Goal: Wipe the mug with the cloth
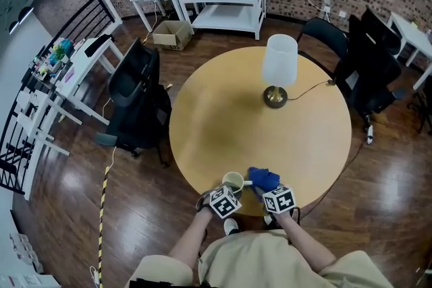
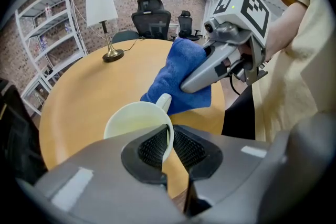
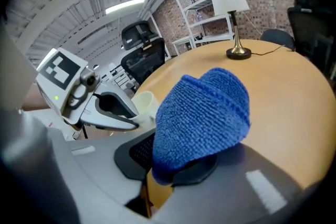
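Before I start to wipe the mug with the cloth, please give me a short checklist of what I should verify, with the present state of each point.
1. The left gripper is shut on the rim of the mug: ok.
2. The right gripper is shut on the blue cloth: ok.
3. The cloth touches the mug: cannot tell.
4. The mug looks empty inside: ok.
5. The lamp stands far from the mug: ok.

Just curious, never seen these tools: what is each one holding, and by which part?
The left gripper pinches the mug by its rim, one pad inside; the right gripper clamps the blue cloth by its bunched lower end.
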`<state>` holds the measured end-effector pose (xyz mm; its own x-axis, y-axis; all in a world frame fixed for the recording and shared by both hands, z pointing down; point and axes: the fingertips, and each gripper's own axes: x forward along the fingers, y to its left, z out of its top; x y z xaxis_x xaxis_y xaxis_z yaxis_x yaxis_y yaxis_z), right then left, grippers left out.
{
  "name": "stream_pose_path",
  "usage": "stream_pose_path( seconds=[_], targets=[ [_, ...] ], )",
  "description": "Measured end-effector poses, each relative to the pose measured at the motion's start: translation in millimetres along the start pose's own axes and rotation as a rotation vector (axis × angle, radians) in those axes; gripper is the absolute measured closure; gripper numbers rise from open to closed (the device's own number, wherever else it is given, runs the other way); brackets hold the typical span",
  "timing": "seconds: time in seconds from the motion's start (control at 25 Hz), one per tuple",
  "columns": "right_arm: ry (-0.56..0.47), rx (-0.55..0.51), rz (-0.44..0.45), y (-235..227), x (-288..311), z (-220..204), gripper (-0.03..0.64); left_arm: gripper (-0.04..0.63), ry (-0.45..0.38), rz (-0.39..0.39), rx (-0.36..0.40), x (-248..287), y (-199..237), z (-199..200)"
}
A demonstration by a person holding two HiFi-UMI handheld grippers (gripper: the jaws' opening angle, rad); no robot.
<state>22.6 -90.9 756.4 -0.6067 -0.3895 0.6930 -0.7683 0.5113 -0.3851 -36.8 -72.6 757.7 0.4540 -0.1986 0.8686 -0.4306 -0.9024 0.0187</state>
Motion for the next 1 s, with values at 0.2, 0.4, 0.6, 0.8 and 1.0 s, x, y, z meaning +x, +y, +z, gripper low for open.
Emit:
stream_pose_path(
  seconds=[0.2, 0.4, 0.6, 0.8, 1.0],
  targets=[
    [-0.054, -0.012, 0.042, 11.5, 0.5, 11.0, 0.558, 0.572, -0.034, -0.033, -0.056, -4.2, 2.6, -1.4],
    [-0.065, -0.034, 0.063, 21.4, 5.3, 19.5, 0.56, 0.571, -0.101, -0.075, -0.157, -9.4, 7.2, -4.3],
    [-0.103, 0.027, 0.091, 26.9, 8.6, 25.9, 0.558, 0.571, -0.16, -0.119, -0.226, -19.1, 13.2, -6.4],
    [-0.11, 0.061, 0.096, 26.2, 11.9, 29.2, 0.558, 0.572, -0.177, -0.131, -0.243, -19.9, 19.2, -4.3],
    [-0.084, 0.082, 0.106, 26.7, 17.3, 23.7, 0.558, 0.572, -0.204, -0.139, -0.262, -22.7, 22.5, -5.7]
  ],
)
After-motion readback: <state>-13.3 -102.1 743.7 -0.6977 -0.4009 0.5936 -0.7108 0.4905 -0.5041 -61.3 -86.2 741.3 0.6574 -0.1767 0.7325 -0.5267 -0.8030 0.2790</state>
